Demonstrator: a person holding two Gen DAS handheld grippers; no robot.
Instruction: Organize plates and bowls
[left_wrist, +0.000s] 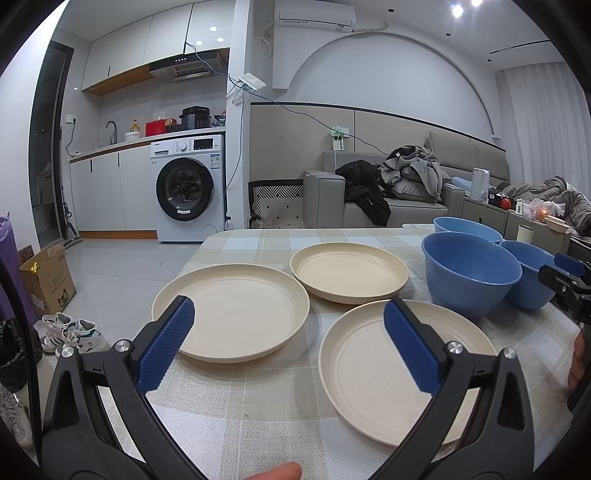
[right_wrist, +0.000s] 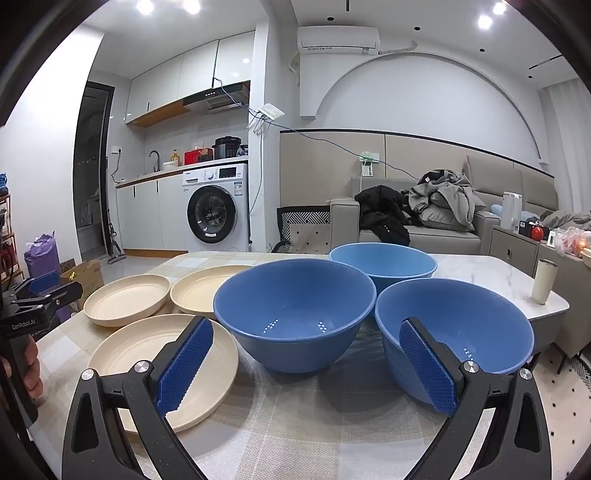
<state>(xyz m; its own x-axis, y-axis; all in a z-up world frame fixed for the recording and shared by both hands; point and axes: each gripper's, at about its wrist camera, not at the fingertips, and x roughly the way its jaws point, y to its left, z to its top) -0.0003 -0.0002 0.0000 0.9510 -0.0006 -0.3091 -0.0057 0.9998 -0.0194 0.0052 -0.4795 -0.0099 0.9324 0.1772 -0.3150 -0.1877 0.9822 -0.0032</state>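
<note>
Both views are bright and evenly lit by recessed ceiling spotlights (right_wrist: 484, 21), which flare into white blobs near the top. Shadows on the checked tablecloth (left_wrist: 258, 398) are soft and faint. Small glints of reflected light dot the inside of the nearest blue bowl (right_wrist: 295, 314). Focus is sharp throughout, with no motion blur. Strong fisheye distortion bends walls and cabinets, and a black circular vignette fills the corners.

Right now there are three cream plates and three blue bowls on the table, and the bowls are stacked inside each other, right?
Almost. The three plates and three bowls are on the table, but the bowls are not stacked. The right wrist view shows them standing separately, side by side.
</note>
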